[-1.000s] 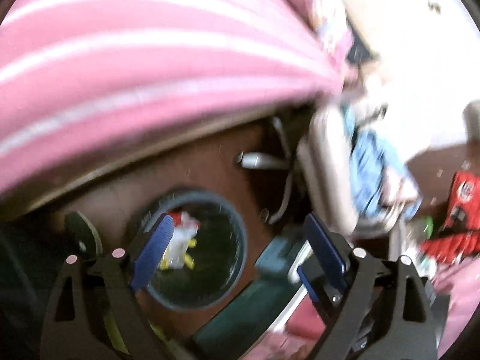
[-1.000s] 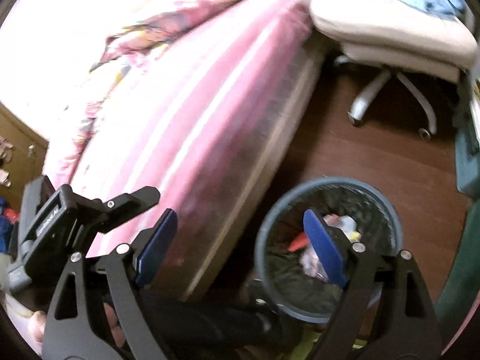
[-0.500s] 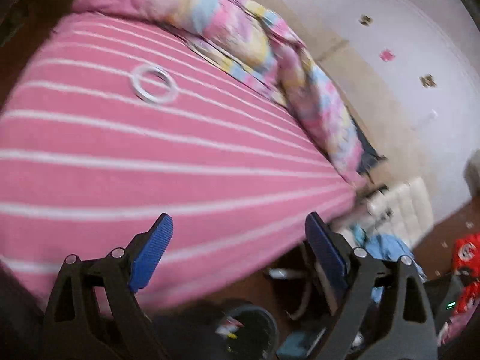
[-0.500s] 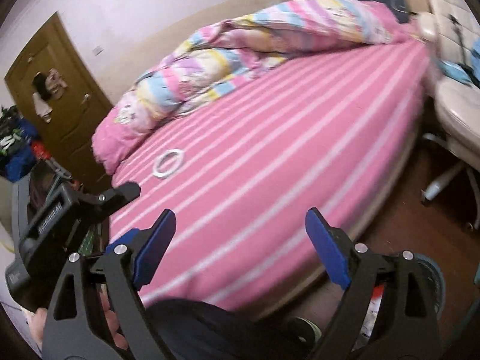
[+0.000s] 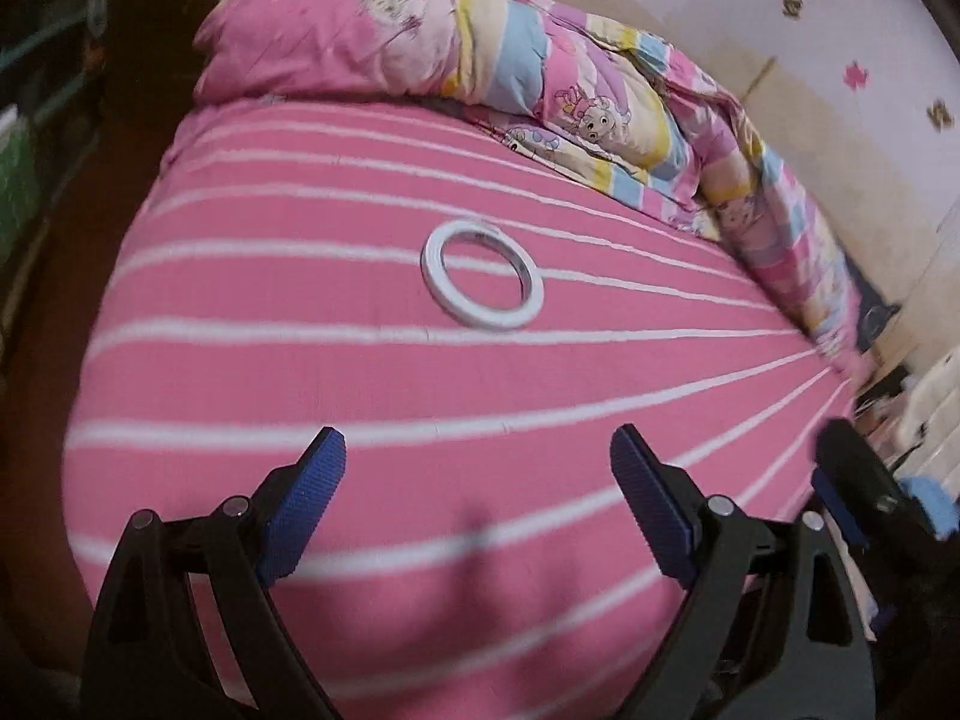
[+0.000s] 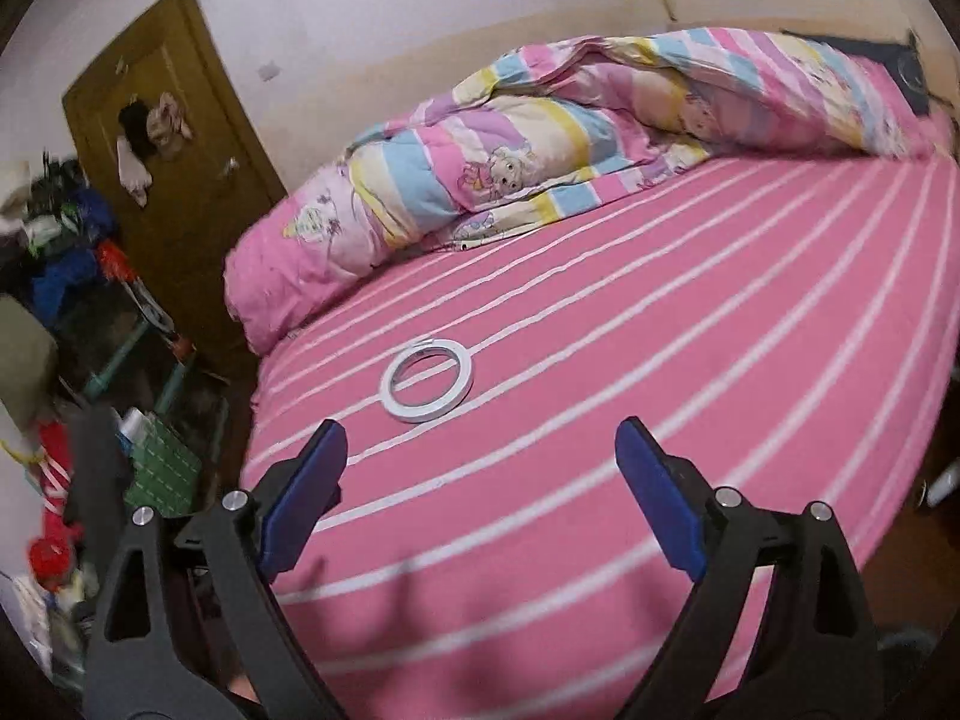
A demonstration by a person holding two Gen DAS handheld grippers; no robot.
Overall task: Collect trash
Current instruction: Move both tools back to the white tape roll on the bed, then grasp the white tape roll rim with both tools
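Observation:
A white tape ring [image 5: 483, 276] lies flat on the pink striped bed [image 5: 300, 372]; it also shows in the right wrist view [image 6: 427, 381]. My left gripper [image 5: 477, 474] is open and empty, held above the near part of the bed, short of the ring. My right gripper [image 6: 480, 462] is open and empty, also above the bed, with the ring just ahead and slightly left. The trash bin is out of view.
A rolled colourful quilt [image 6: 540, 144] lies along the far side of the bed. A brown door [image 6: 180, 180] and cluttered shelves [image 6: 90, 300] stand to the left. A white chair edge [image 5: 936, 396] shows at the right.
Both grippers have swung up from the trash bin on the floor to face the bed top. The tape ring is now closer and more central in both views.

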